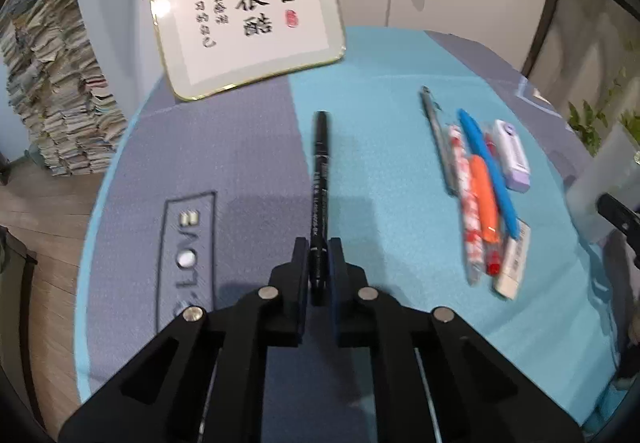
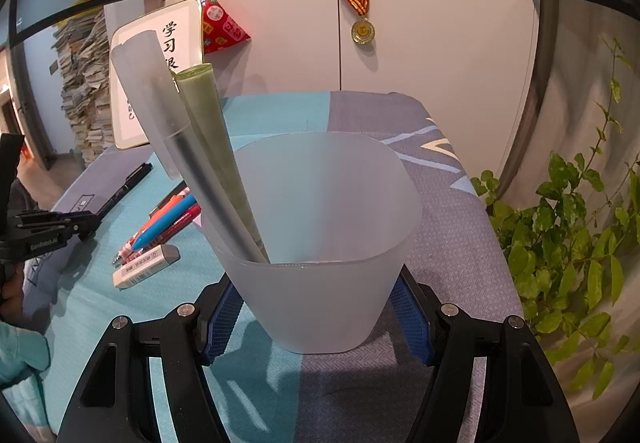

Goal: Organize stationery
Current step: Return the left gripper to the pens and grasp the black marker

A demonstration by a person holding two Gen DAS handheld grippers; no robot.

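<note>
on my left, the left gripper (image 1: 319, 255) has its fingers pinched narrow on the near end of the black pen (image 1: 320, 179), which lies on the counter (image 1: 248, 147) pointing away from me toward the framed calligraphy board (image 1: 244, 3). i judge i've taken it low on the barrel so it can be lifted and tipped into the cup. further right, the rest of the stationery waits in a loose row: a blue pen (image 1: 488, 171), an orange marker (image 1: 484, 203), a white eraser (image 1: 512, 259) and a lilac correction tape (image 1: 514, 155). on my right, the right gripper (image 2: 316, 319) has its fingers spread around the frosted cup (image 2: 320, 235), pads against its walls, steadying it as the target. a clear ruler and a green one (image 2: 208, 139) already lean inside. the pen's very end is hidden between the fingers, its print is blurred, and the cup's base is out of sight.
</note>
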